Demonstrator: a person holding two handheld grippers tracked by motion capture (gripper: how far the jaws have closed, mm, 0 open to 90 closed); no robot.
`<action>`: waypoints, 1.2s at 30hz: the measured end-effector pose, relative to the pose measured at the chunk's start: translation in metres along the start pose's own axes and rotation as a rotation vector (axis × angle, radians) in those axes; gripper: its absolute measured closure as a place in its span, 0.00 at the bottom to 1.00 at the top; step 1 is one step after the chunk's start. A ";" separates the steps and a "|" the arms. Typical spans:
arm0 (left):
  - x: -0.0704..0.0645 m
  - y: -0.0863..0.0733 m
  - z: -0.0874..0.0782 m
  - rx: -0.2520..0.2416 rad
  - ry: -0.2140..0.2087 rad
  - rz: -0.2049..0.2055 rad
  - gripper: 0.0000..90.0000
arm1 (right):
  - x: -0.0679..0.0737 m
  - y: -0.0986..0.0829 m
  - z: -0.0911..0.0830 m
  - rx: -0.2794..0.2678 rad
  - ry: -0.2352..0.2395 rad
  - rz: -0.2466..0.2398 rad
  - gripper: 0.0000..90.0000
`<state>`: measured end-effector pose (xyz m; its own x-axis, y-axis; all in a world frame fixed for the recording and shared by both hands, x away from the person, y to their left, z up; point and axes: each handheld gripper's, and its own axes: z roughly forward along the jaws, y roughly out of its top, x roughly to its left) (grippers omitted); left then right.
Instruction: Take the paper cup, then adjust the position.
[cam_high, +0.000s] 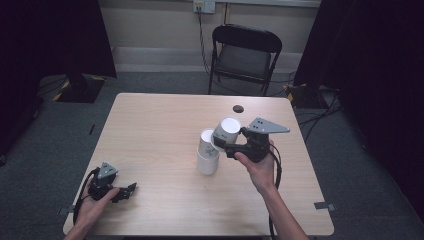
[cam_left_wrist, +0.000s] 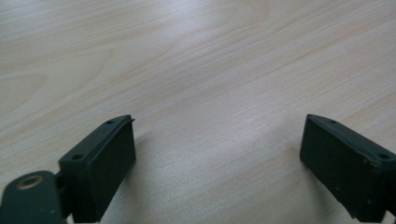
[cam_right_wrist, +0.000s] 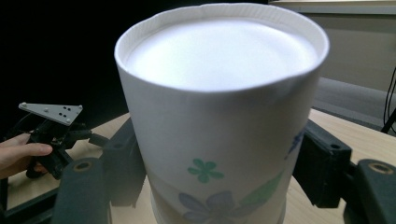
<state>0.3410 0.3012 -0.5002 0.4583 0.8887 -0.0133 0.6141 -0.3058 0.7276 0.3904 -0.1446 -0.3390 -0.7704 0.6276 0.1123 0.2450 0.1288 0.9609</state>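
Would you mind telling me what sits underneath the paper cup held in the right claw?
The held cup is upside down and tilted in the right claw, above a stack of inverted white cups on the table. Whether it touches the stack is unclear, and its inside is hidden.

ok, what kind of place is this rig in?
Probably a lab or recording room, not a home: black curtains on both sides, a bare table on grey carpet, a folding chair, and cables running over the floor.
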 end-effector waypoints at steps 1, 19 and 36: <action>0.000 0.000 0.000 0.000 -0.002 0.003 0.14 | 0.000 -0.001 -0.003 0.001 -0.003 0.005 0.32; -0.022 0.018 -0.018 -0.140 -0.081 0.051 0.19 | 0.001 -0.039 -0.024 0.051 -0.018 0.082 0.33; -0.062 0.039 -0.022 -0.221 -0.221 0.160 0.22 | 0.018 -0.057 -0.020 0.097 0.088 0.178 0.35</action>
<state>0.3225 0.2422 -0.4554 0.6799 0.7331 -0.0177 0.3804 -0.3320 0.8632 0.3514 -0.1557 -0.3864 -0.7570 0.5784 0.3039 0.4341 0.0977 0.8955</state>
